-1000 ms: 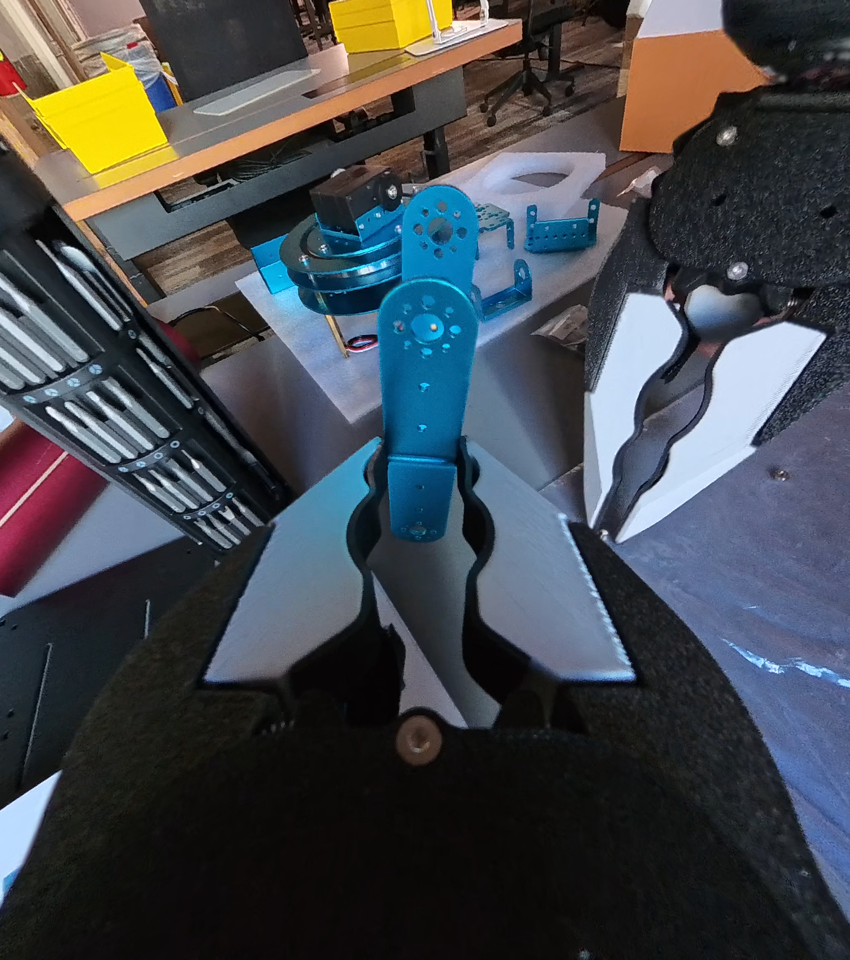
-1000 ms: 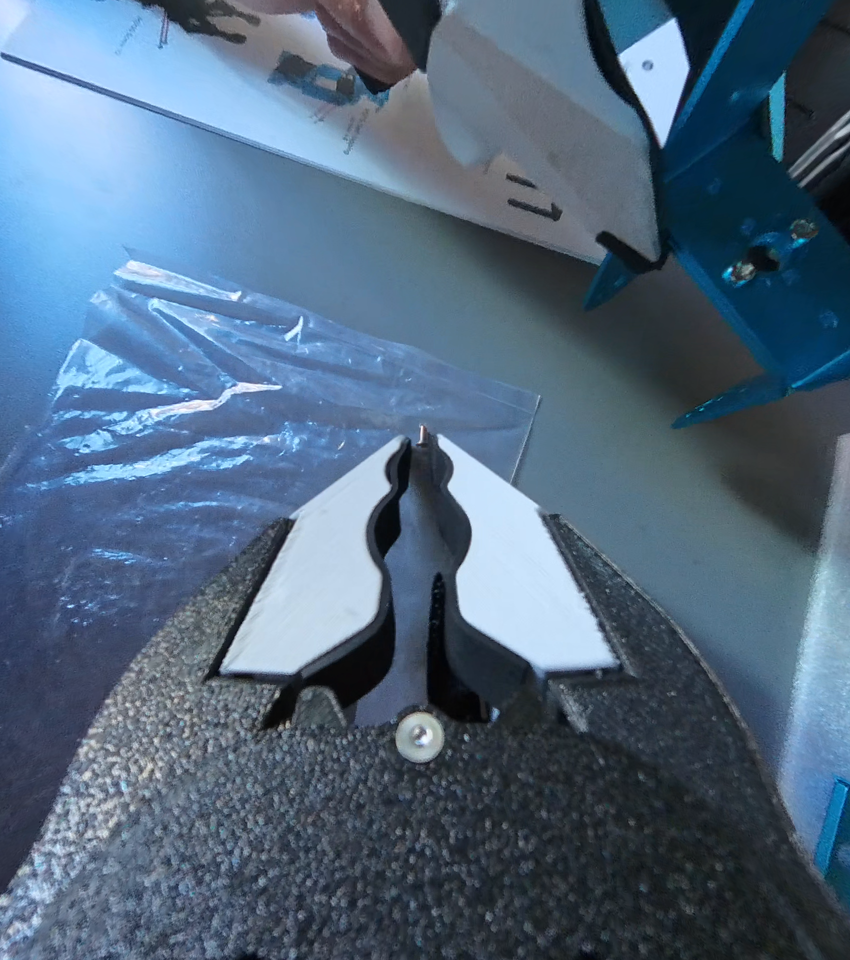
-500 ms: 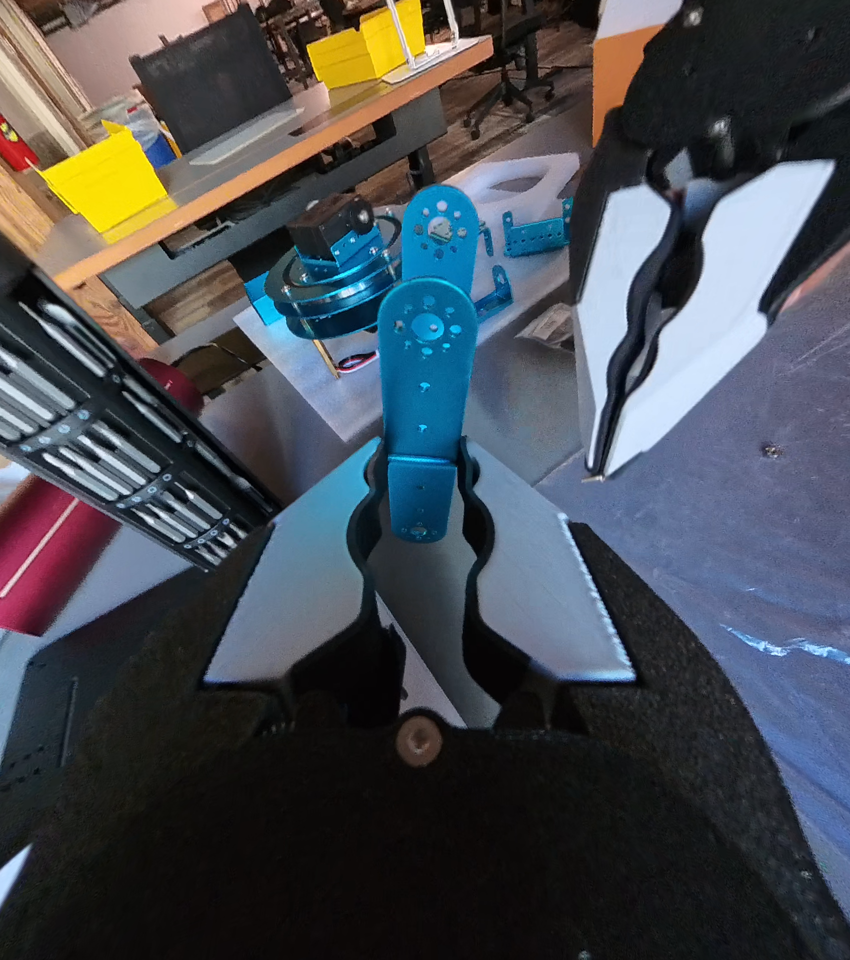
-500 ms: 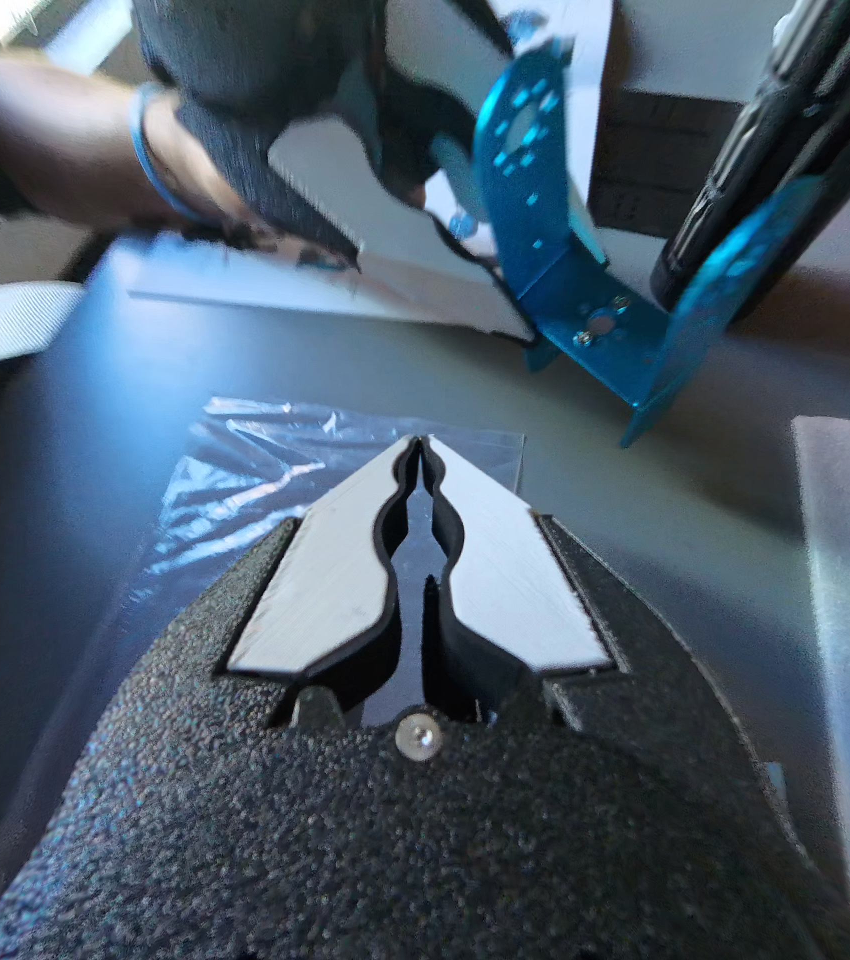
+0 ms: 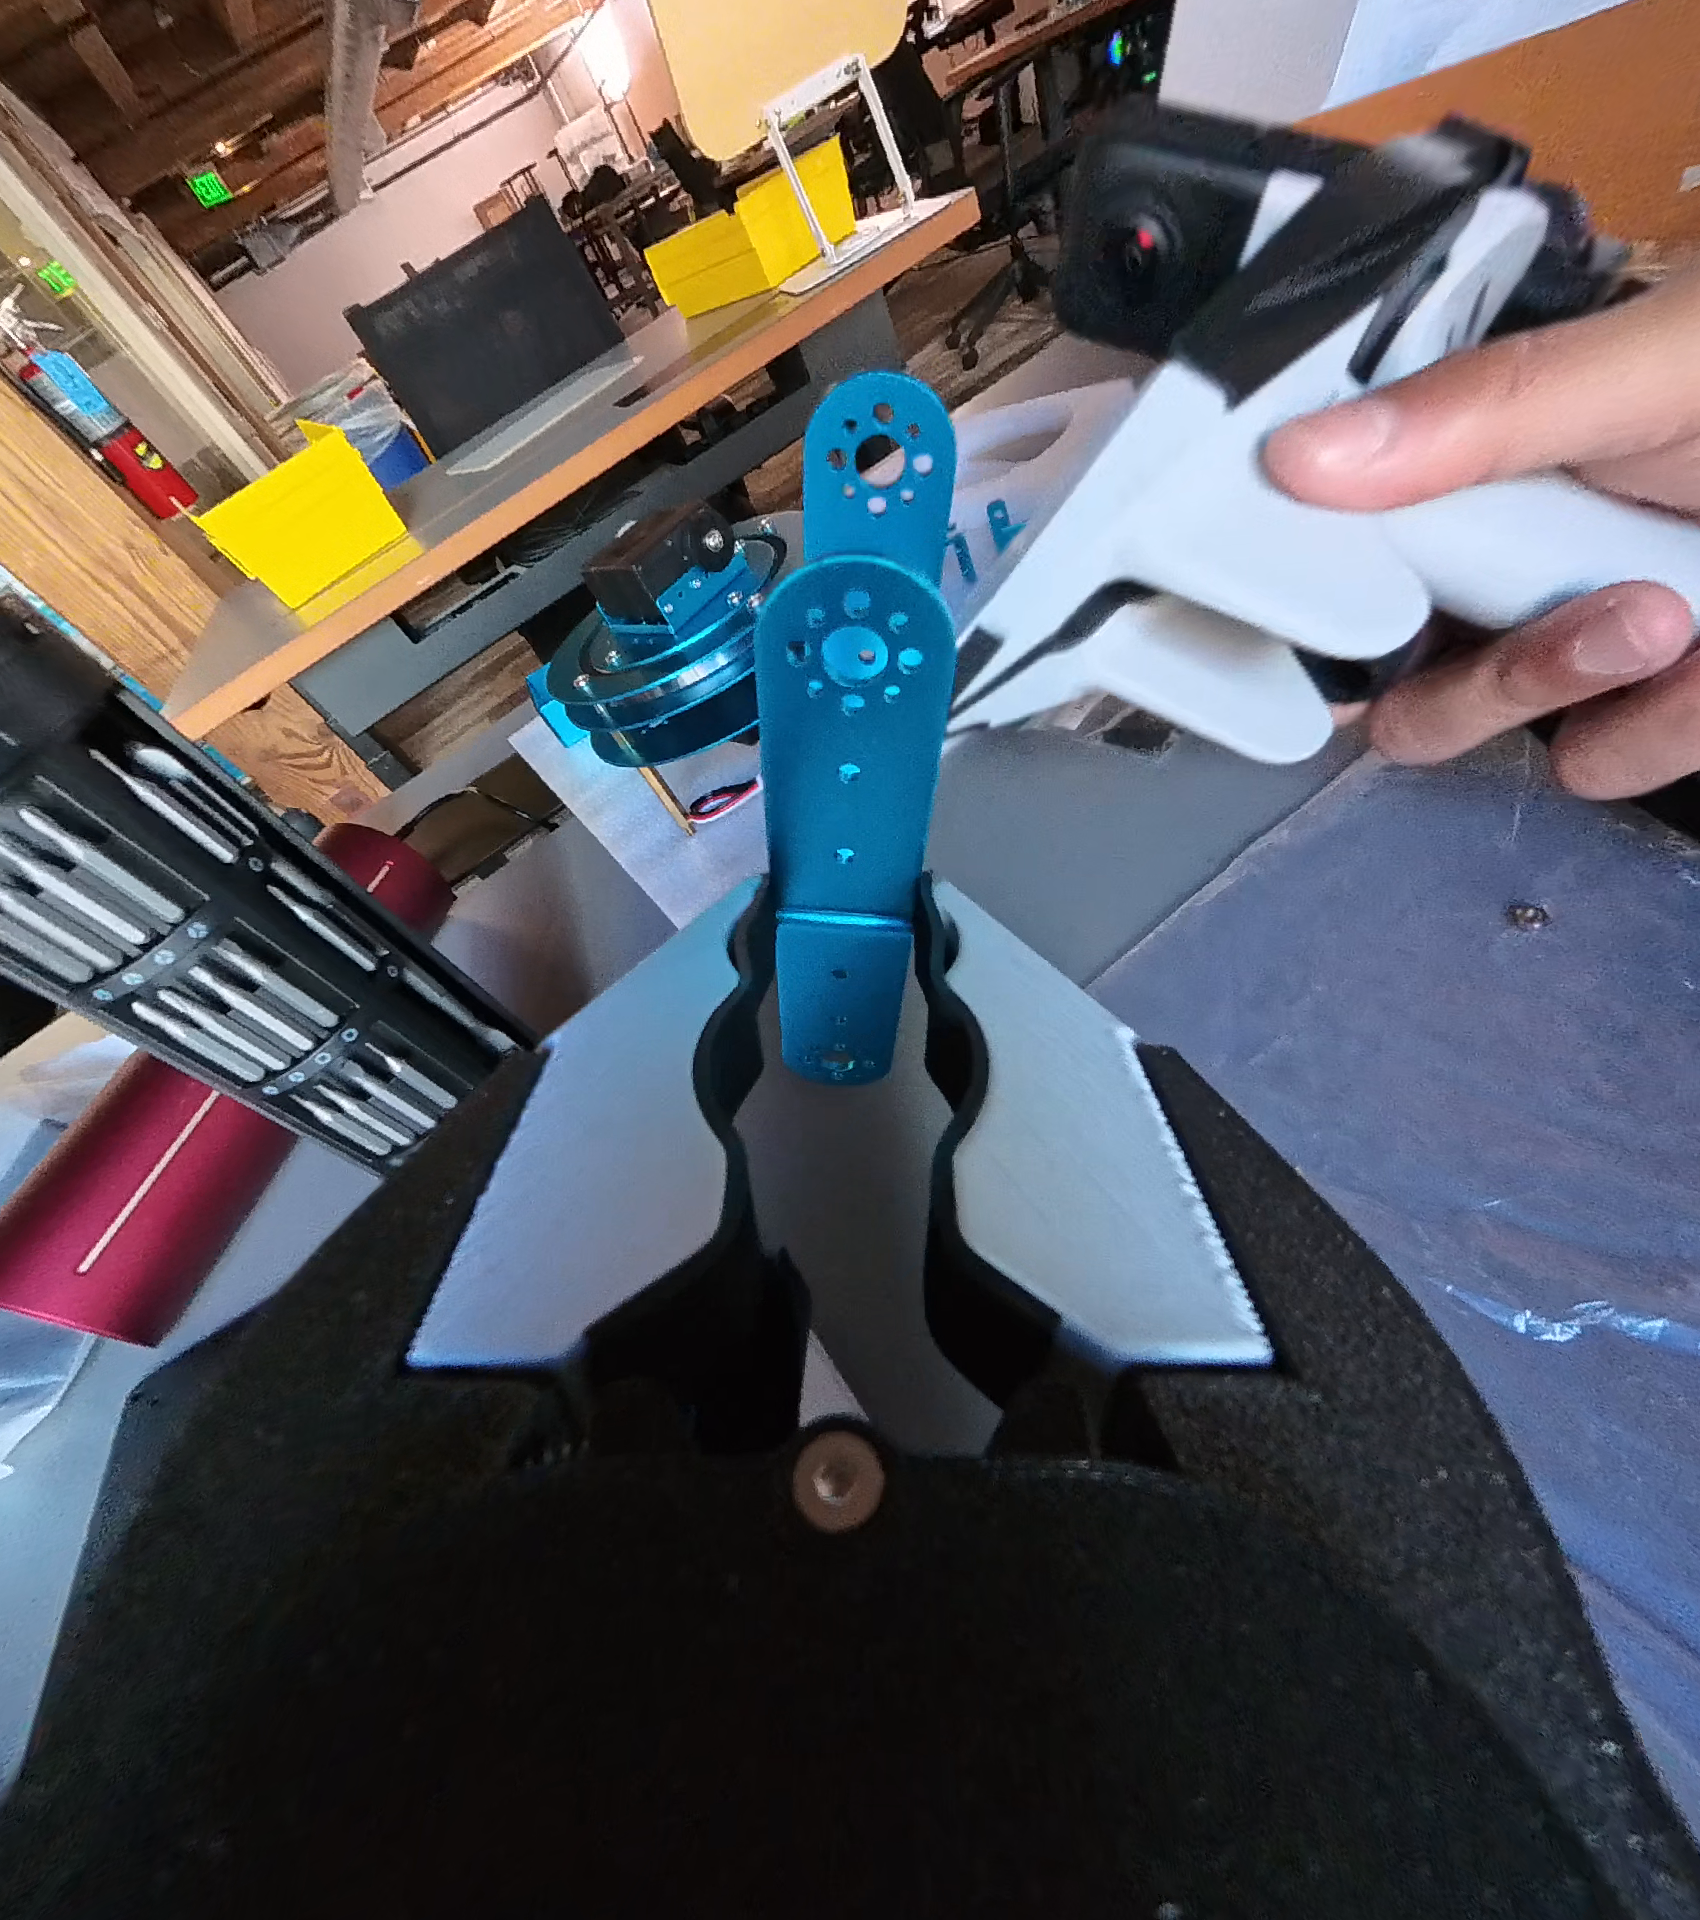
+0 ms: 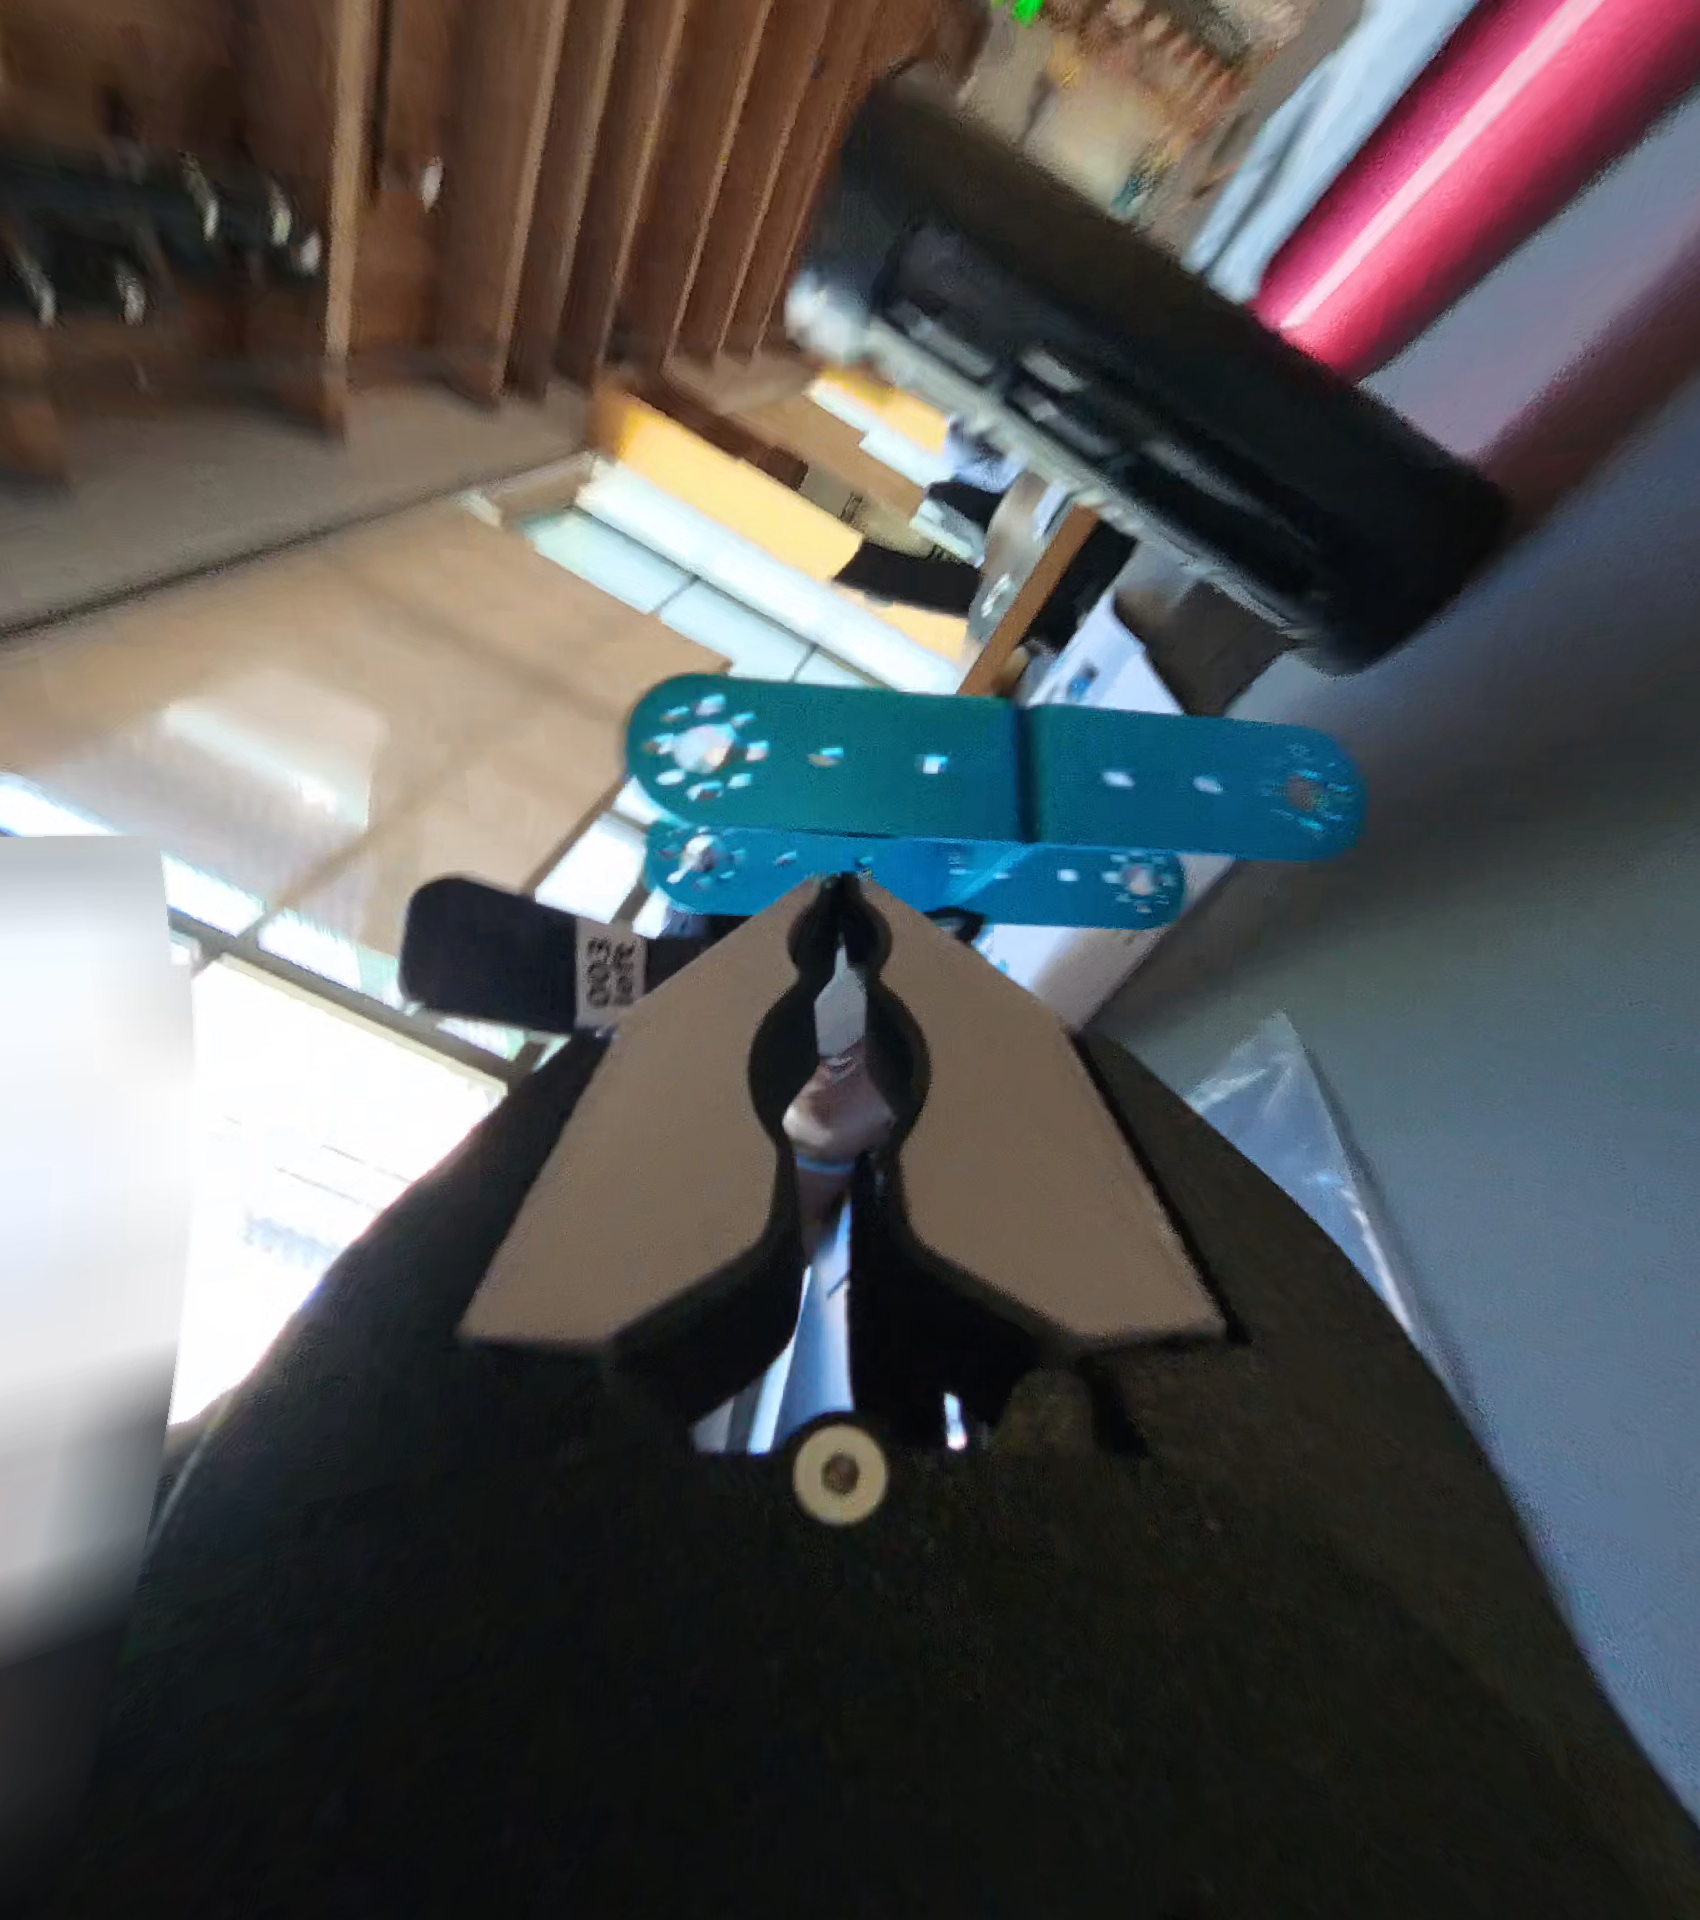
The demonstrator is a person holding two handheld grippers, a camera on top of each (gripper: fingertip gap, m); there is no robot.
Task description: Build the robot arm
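Observation:
My left gripper (image 5: 846,899) is shut on the flat base of a blue U-shaped metal bracket (image 5: 856,727) and holds it in the air, its two round-ended perforated arms pointing away. My right gripper (image 6: 838,883) is shut, and its tips sit right against the side of the bracket (image 6: 929,764). Earlier frames showed a tiny brass screw pinched in those tips; it is too small to make out now. In the left wrist view a hand (image 5: 1604,468) holds the right gripper (image 5: 1241,582), whose tips are hidden behind the bracket.
A black screwdriver-bit case (image 5: 150,935) stands open at the left over a dark red sleeve (image 5: 129,1195). A blue turntable base with a black servo (image 5: 659,665) sits on white foam behind. A clear plastic bag (image 5: 1552,1143) lies on the grey table at the right. My two grippers' fingertips are within a few centimetres of each other. From the left gripper's tips to the black screwdriver-bit case (image 5: 150,935) is close to 11 cm.
My right gripper rose off the plastic bag, swung round and came in sideways to the bracket. My left gripper tilted the bracket up a little and kept its hold.

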